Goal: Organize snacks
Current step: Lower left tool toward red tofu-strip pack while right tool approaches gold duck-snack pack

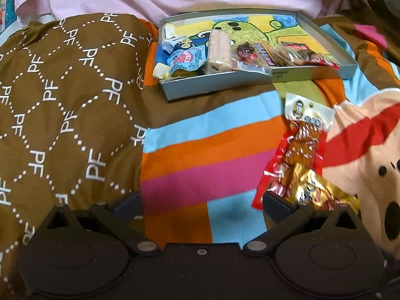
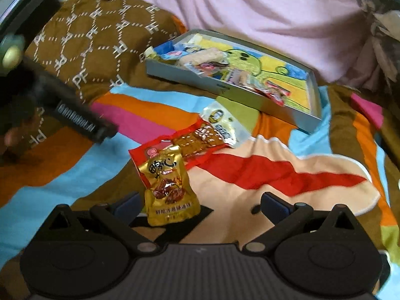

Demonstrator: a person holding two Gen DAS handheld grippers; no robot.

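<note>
In the left wrist view, a shallow grey box (image 1: pixel 260 76) with a colourful cartoon drawing on its floor is seen at twelve o'clock, resting on a striped bedspread (image 1: pixel 212 150). Several snack packets are gathered in its near left part: a pale wafer bar (image 1: pixel 219 50) lying lengthwise, a blue-and-white packet (image 1: pixel 186 56) to its nine o'clock side, and red-printed packets (image 1: pixel 295 55) at its three o'clock side. The far right part of the box floor is left bare. Outside the box, at about three o'clock, a red-and-clear snack packet (image 1: pixel 303 135) is laid on the bedspread, with a gold snack packet (image 1: pixel 312 187) overlapping its near end. The left gripper (image 1: pixel 201 202) is held wide open with nothing between its fingers; the gold packet lies just beside its right finger. A brown patterned cloth (image 1: pixel 62 105) is spread at nine o'clock. In the right wrist view, the same box (image 2: pixel 225 87) is seen at one o'clock, tilted in the picture, its snacks crowded toward the far left corner. The gold packet (image 2: pixel 170 187), printed with dark characters and a picture of reddish meat, is lying at the centre, its lower edge between the fingers of the right gripper (image 2: pixel 200 203), which is spread open and closed on nothing. The red-and-clear packet (image 2: pixel 197 135) is partly tucked beneath it, toward twelve o'clock.
</note>
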